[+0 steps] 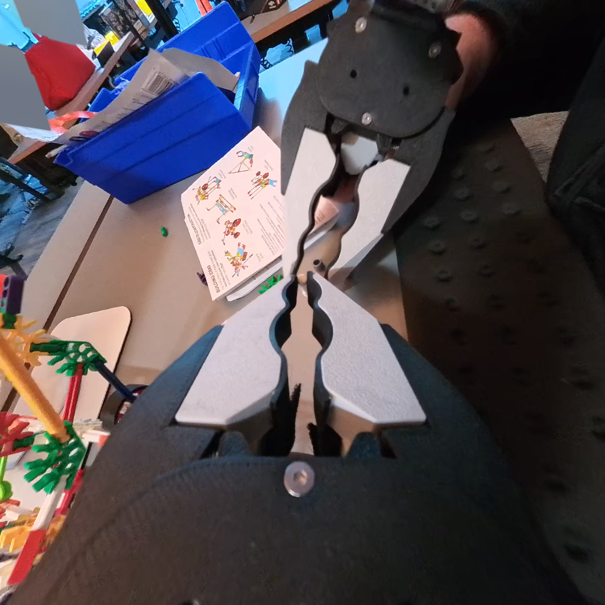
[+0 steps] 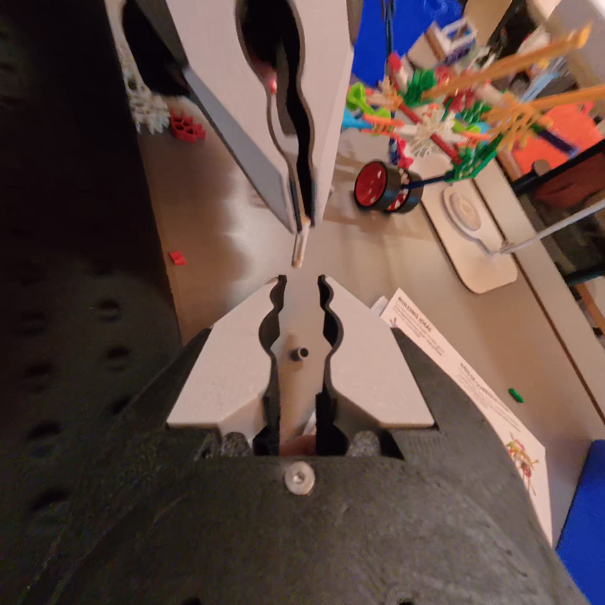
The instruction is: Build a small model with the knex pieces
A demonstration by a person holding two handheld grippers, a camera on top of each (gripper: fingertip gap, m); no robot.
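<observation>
The grey table [image 2: 203, 209] lies under my grippers. My left gripper [image 2: 302, 226] pinches a small white rod [image 2: 299, 248], its tip just ahead of my right gripper [image 2: 302, 278], whose fingers stand parted and empty above a black peg [image 2: 299, 353].

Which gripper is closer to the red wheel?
Left. The left gripper is right beside the red wheel, pinching a small white stick. The right gripper is farther back, open above a little black piece.
</observation>
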